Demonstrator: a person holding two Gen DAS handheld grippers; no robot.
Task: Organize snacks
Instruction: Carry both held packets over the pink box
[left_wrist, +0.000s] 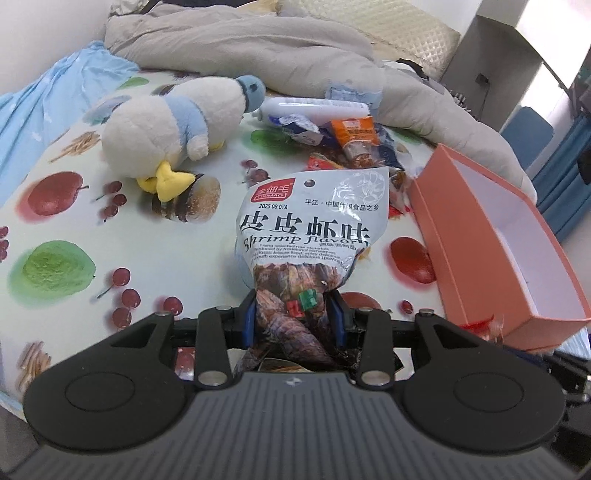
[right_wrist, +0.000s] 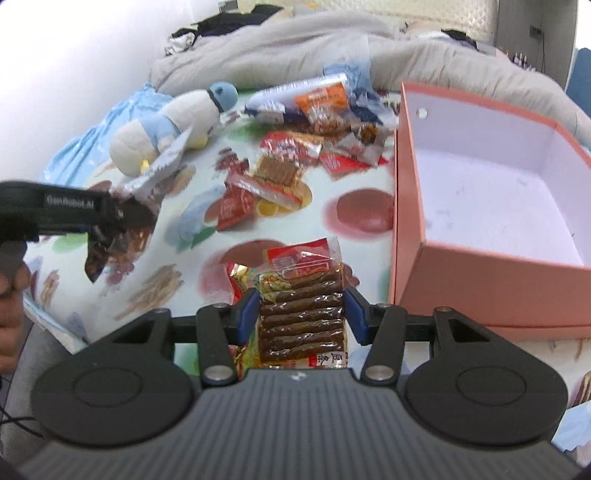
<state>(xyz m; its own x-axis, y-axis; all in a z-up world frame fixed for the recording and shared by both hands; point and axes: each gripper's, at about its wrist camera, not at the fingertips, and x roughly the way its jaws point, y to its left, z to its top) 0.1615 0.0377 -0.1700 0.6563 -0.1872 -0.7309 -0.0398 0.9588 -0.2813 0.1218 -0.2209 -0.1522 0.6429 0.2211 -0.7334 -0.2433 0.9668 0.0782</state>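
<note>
Left claw (left_wrist: 295, 314) clamps a crinkly shrimp-flavour packet (left_wrist: 310, 221) at centre frame. Right claw (right_wrist: 301, 314) clamps a glossy packet of brown sticks (right_wrist: 303, 310); the rigid pink box (right_wrist: 410, 206), right, stands open.

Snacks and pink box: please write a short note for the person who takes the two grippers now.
Left gripper: jaws shut on the shrimp flavor bag, held above the cloth.
Right gripper: jaws shut on the clear pack of brown sticks.
Pink box: open beside both, nothing visible inside.
Done: two packs picked up.
Left: put both in the box, then the snack pile near the plush duck.
</note>
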